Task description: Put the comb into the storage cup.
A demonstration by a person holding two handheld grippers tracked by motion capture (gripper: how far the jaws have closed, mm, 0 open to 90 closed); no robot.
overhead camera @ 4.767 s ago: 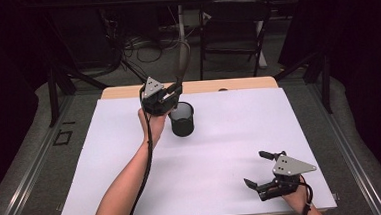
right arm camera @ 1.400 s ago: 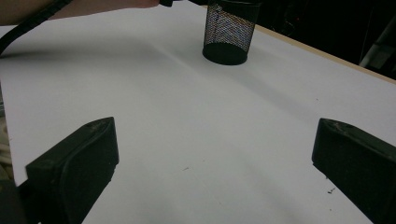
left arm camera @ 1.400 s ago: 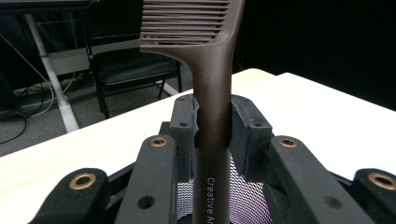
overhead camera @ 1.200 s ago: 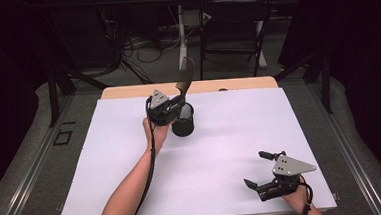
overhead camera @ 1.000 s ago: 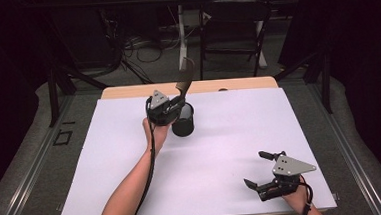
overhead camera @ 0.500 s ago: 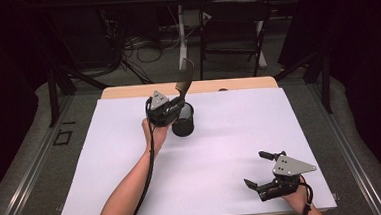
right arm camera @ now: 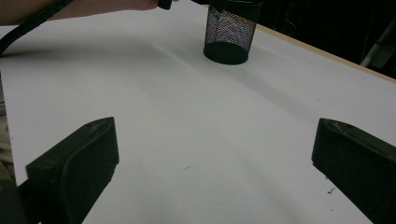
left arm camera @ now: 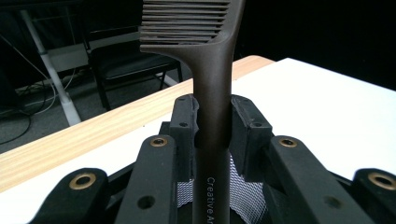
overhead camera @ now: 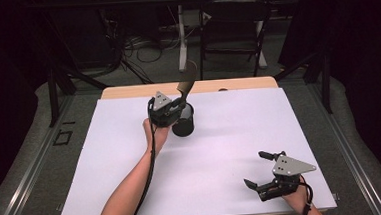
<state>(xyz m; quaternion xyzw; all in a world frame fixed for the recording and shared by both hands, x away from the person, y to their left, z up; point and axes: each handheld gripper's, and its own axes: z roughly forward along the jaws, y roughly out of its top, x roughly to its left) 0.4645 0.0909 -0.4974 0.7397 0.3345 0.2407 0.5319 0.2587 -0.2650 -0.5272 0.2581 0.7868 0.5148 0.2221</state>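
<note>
Left hand-held gripper (overhead camera: 174, 106) pinches a dark brown comb (left arm camera: 211, 88) by its handle, teeth end up, directly over the black mesh pen cup (overhead camera: 183, 122) at the far middle of the tabletop (overhead camera: 241, 144). Right hand-held gripper (overhead camera: 260, 169) rests near right, jaws spread, empty. Judgement: keep handle vertical, centre within rim, lower before release so the cup does not tip.

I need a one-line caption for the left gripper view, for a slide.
Left gripper clamps the handle of a dark brown plastic comb, teeth up, above a black wire-mesh cup.
</note>
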